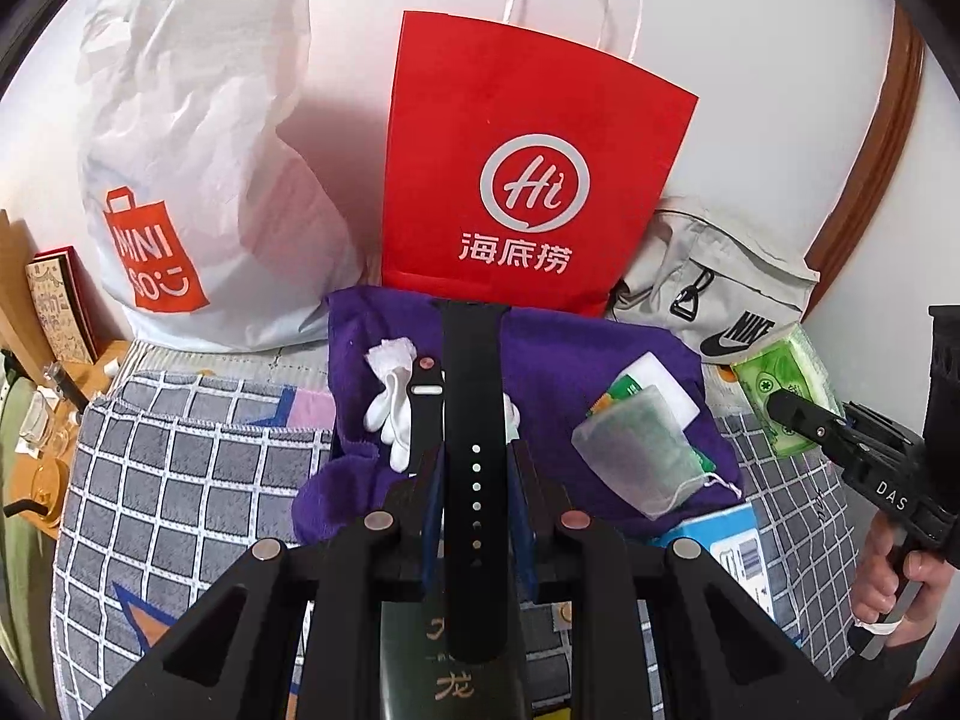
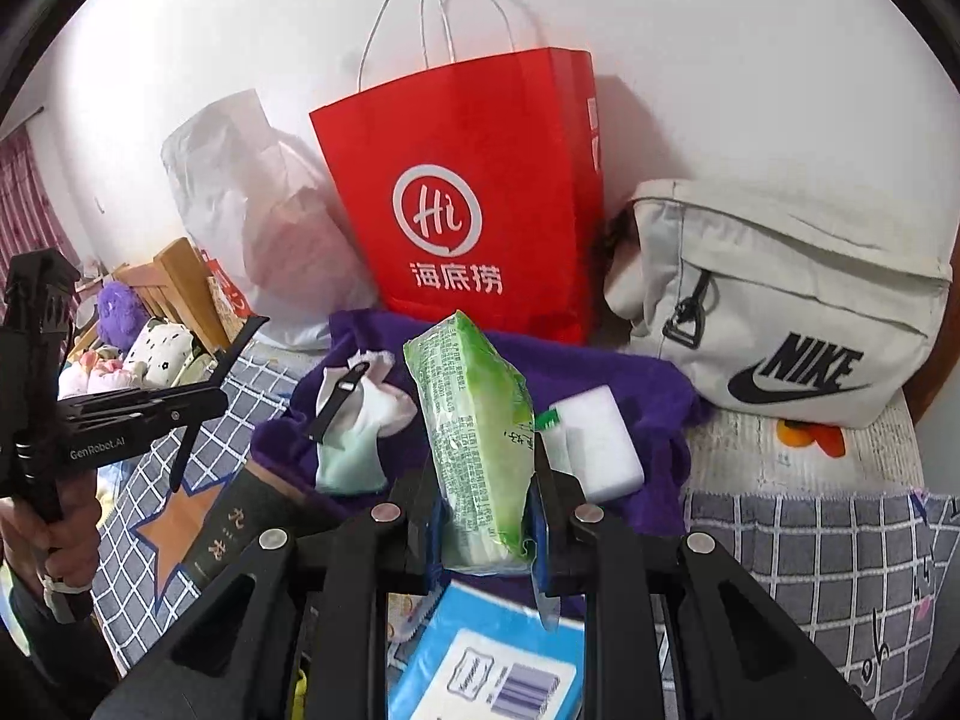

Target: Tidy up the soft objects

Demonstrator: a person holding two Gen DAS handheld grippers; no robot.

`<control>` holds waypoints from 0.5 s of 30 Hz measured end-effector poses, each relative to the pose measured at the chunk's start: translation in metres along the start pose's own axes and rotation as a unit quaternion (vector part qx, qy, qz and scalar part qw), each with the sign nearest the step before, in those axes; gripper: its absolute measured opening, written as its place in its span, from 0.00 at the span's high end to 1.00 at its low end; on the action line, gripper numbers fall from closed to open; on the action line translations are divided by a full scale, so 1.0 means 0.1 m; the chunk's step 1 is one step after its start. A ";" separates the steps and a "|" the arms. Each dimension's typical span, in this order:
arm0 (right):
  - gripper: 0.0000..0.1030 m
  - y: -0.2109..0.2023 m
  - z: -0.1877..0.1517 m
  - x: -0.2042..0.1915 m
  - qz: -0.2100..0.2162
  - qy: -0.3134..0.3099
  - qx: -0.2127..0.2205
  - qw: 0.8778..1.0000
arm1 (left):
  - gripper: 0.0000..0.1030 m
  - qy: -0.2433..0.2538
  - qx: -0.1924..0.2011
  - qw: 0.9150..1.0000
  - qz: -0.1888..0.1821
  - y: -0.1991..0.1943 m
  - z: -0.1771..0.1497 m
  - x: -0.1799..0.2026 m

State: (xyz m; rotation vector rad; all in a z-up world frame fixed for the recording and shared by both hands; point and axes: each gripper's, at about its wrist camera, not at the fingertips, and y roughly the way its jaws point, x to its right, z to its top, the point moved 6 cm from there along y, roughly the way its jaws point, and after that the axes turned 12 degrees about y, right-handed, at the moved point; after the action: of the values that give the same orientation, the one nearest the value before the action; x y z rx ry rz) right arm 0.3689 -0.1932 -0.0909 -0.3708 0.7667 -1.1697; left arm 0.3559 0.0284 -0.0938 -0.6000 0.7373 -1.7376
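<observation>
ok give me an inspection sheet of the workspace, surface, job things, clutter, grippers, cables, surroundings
surface: bed with a grey checked blanket; a purple towel is spread on it.
job's things: black watch strap and green tissue pack, both lifted; on the towel lie white socks, a mesh pouch and a white sponge.
clutter: blue box and a dark book at the near edge.
grippers: left gripper shut on the watch strap; right gripper shut on the tissue pack.
cables: nothing seen.
surroundings: red paper bag, white plastic bag and grey Nike bag against the wall.
</observation>
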 end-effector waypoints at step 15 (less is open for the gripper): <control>0.78 0.48 0.06 0.01 0.038 0.019 -0.041 0.998 | 0.81 -0.013 -0.022 1.000 0.001 0.30 0.10 -0.13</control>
State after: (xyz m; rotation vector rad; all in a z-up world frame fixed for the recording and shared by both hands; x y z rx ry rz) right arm 0.4059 -0.1767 -0.1176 -0.3847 0.8572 -1.0788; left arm 0.3860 0.0327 -0.1095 -0.6496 0.7593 -1.7123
